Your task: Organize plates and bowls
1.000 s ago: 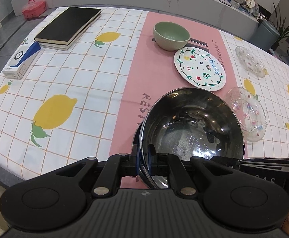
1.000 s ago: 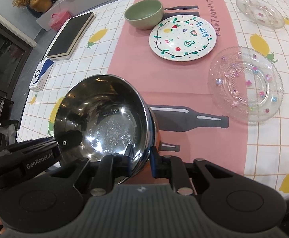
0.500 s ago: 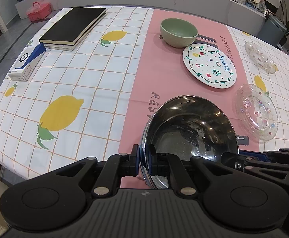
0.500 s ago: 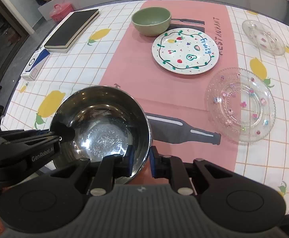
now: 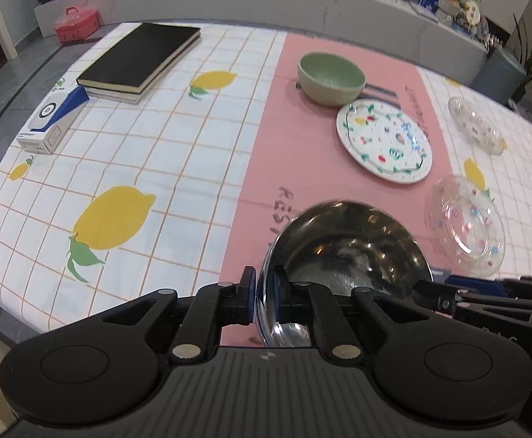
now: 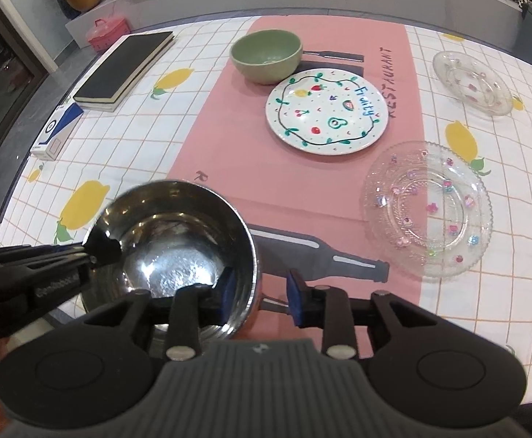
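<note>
A shiny steel bowl [image 5: 346, 252] [image 6: 171, 244] sits low over the pink runner at the near table edge. My left gripper [image 5: 264, 301] is shut on its left rim. My right gripper [image 6: 260, 294] is open, its jaws straddling the right rim with a gap on the outer side. A green bowl [image 5: 331, 77] [image 6: 266, 55] and a white fruit-pattern plate [image 5: 383, 141] [image 6: 327, 110] lie farther back on the runner. Two clear glass plates lie to the right, one near [image 5: 465, 224] [image 6: 427, 208] and one far [image 5: 475, 124] [image 6: 472, 82].
A black book [image 5: 140, 56] [image 6: 125, 69] on a stack and a blue-white box [image 5: 52, 120] [image 6: 60, 129] lie at the table's left. A red case [image 5: 76, 23] sits on the floor beyond. A grey counter runs behind the table.
My right gripper has opened and let go of the bowl's rim. The bowl has come down and toward the near edge; my left gripper still holds it.
</note>
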`<state>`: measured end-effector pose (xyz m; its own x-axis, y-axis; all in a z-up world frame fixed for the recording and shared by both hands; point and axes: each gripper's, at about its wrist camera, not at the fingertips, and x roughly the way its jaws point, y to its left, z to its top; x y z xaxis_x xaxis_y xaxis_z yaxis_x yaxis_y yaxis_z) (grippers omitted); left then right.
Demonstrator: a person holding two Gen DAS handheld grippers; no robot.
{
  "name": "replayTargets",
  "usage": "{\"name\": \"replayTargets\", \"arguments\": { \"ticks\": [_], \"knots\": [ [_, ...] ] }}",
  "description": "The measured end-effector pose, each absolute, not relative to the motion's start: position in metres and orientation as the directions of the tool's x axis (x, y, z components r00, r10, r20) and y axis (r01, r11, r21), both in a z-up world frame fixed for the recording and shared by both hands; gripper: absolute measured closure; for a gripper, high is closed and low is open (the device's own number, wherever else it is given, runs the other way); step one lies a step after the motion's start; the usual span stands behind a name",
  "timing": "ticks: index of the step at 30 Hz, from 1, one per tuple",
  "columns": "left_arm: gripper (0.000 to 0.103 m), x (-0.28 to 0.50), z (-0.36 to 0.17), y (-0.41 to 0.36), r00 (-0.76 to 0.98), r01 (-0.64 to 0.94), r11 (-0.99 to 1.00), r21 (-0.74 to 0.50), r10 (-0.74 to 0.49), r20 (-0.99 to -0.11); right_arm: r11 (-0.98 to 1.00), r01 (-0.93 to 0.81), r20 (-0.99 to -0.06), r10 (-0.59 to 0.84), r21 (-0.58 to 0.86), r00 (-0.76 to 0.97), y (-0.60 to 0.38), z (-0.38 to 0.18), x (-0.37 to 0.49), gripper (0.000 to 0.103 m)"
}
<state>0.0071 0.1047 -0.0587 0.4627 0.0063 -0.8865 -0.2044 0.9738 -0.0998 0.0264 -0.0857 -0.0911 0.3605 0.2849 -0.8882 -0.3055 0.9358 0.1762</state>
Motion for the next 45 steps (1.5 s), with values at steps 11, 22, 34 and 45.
{"name": "replayTargets", "arguments": {
  "ticks": [11,22,34,45],
  "knots": [
    [0.079,0.004,-0.056,0.118,0.479,-0.22,0.96,-0.172,-0.047,-0.876,0.931,-0.264,-0.879,0.335,0.253,0.338,-0.108,-0.09,0.028,0.066],
    [0.099,0.003,-0.063,0.111,0.459,-0.186,0.973,-0.136,-0.036,-0.888,0.901,-0.25,-0.86,0.419,0.354,0.292,-0.106,-0.095,0.028,0.1],
    [0.099,0.007,-0.064,0.114,0.467,-0.193,0.972,-0.135,-0.03,-0.884,0.9,-0.234,-0.854,0.427,0.368,0.297,-0.103,-0.096,0.034,0.1],
    [0.093,0.017,-0.044,0.128,0.514,-0.134,0.972,-0.194,-0.099,-0.852,0.898,-0.289,-0.829,0.425,0.333,0.365,-0.105,-0.073,0.042,0.079]
  ]
}}
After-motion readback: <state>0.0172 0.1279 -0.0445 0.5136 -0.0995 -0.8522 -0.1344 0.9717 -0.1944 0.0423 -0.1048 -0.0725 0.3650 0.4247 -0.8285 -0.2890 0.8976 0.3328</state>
